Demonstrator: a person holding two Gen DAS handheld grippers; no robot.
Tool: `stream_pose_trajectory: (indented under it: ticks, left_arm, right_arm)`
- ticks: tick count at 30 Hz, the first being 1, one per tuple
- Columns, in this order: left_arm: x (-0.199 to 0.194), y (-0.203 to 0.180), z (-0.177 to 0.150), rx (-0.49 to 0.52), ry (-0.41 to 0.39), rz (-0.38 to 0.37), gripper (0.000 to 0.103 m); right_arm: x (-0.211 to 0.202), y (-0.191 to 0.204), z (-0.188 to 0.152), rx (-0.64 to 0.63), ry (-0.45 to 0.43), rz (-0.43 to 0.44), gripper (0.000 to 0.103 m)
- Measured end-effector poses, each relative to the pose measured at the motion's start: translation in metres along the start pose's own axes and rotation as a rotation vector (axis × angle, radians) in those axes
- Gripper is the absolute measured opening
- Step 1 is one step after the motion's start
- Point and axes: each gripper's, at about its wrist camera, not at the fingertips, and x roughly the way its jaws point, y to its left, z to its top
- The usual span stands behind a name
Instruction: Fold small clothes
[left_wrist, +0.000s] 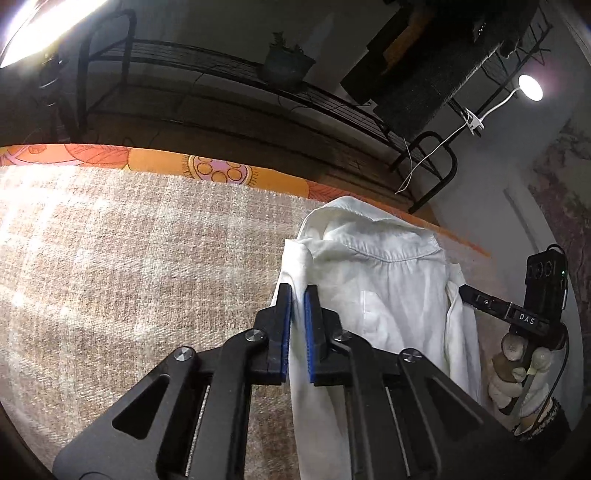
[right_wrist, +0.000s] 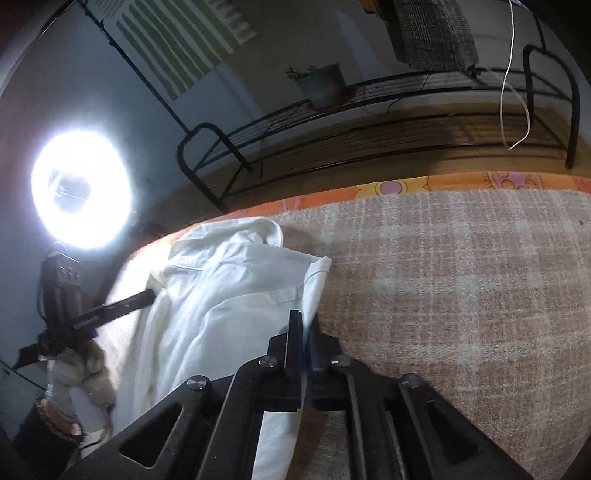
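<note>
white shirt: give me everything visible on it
The white shirt is thin woven fabric, cotton by the look, creased, with a collar and a stitched seam across the upper part. It lies partly folded on the beige woven mat, near the mat's far edge by the orange patterned cloth. The left hand-held gripper has one side edge between its blue pads; the right hand-held gripper is shut on the opposite edge.

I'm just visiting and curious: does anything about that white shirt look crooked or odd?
Nothing is damaged or spilled. The white shirt lies rumpled on the woven mat, its collar bunched and one side folded over. The left gripper and right gripper each pinch an edge of it, which fits mid-fold.
</note>
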Motion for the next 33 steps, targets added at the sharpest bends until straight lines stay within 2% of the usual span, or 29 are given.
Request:
stream_pose_trajectory:
  ticks: [1,2,5,6,7,8,9,10,14,15,21,27,33]
  left_arm:
    - [-0.002,0.004,0.002,-0.012,-0.008,-0.002,0.027]
    - [-0.003,0.005,0.005,-0.023,-0.016,0.001,0.043]
    - [0.0,0.003,0.012,-0.029,-0.021,-0.012,0.046]
    - [0.003,0.0,0.013,-0.023,-0.017,-0.017,0.045]
    - [0.008,-0.004,0.014,-0.003,-0.004,-0.016,0.036]
    - [0.012,-0.008,0.013,0.015,0.01,-0.005,0.0]
    - [0.016,-0.013,0.013,0.032,0.026,0.01,0.001]
    - [0.017,-0.016,0.012,0.041,0.018,0.012,0.001]
    - [-0.005,-0.027,0.011,0.043,-0.041,-0.01,0.0]
    - [-0.011,-0.029,0.012,0.062,-0.057,-0.032,0.0]
    - [-0.066,-0.048,0.006,0.096,-0.12,-0.044,0.0]
    - [-0.121,-0.065,-0.016,0.141,-0.16,-0.038,0.0]
    - [-0.172,-0.076,-0.051,0.167,-0.179,-0.034,0.0]
  right_arm:
    - [-0.004,-0.004,0.001,0.016,-0.004,0.011,0.032]
    - [-0.008,-0.007,0.002,0.031,-0.024,0.026,0.036]
    - [-0.01,-0.014,0.008,0.079,-0.048,0.069,0.037]
    - [-0.006,-0.015,0.012,0.089,-0.044,0.079,0.037]
    - [0.001,-0.014,0.016,0.088,-0.035,0.078,0.031]
    - [0.006,-0.013,0.017,0.083,-0.024,0.069,0.026]
    - [0.012,-0.011,0.018,0.077,-0.01,0.054,0.008]
    - [0.018,-0.008,0.019,0.069,0.008,0.042,0.001]
    - [0.01,0.011,0.019,-0.002,-0.028,0.032,0.0]
    - [0.004,0.014,0.02,-0.011,-0.041,0.037,0.0]
    - [-0.041,0.035,0.02,-0.053,-0.125,0.052,0.0]
    - [-0.086,0.074,0.008,-0.119,-0.158,0.046,0.0]
    - [-0.134,0.107,-0.021,-0.145,-0.162,0.04,0.0]
